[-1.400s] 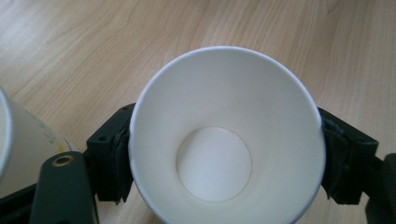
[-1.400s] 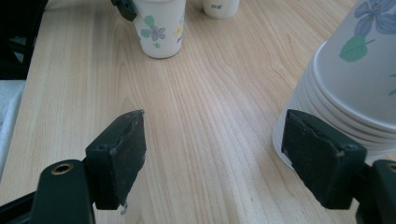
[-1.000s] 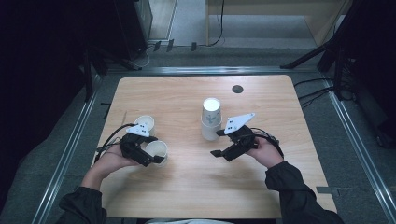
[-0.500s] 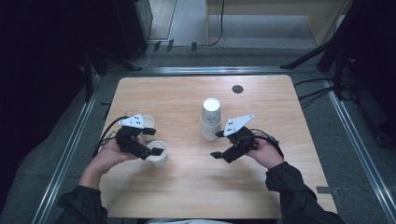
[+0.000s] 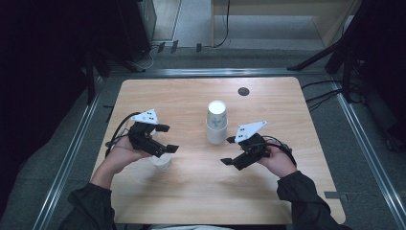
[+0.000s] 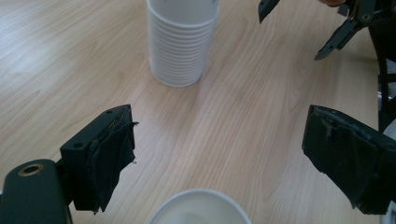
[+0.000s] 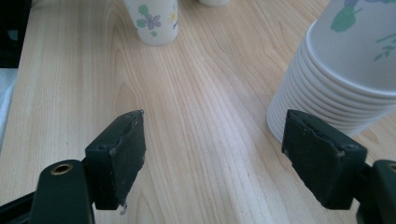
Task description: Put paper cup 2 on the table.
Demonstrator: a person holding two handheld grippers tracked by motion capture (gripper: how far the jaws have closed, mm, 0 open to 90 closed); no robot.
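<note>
White cup stack [image 5: 216, 123] w/ floral print, no legible text; left gripper [image 5: 163, 139] & right gripper [image 5: 230, 150] jaws apart, empty.

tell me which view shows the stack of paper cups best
The high view: the whole stack of paper cups stands upside down mid-table. The left gripper view shows its ribbed lower rims, top cropped; the right gripper view catches one edge.

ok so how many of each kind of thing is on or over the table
loose paper cups: 2
stack of paper cups: 1
grippers: 2, left gripper and right gripper
black round disc: 1
total: 6
</note>
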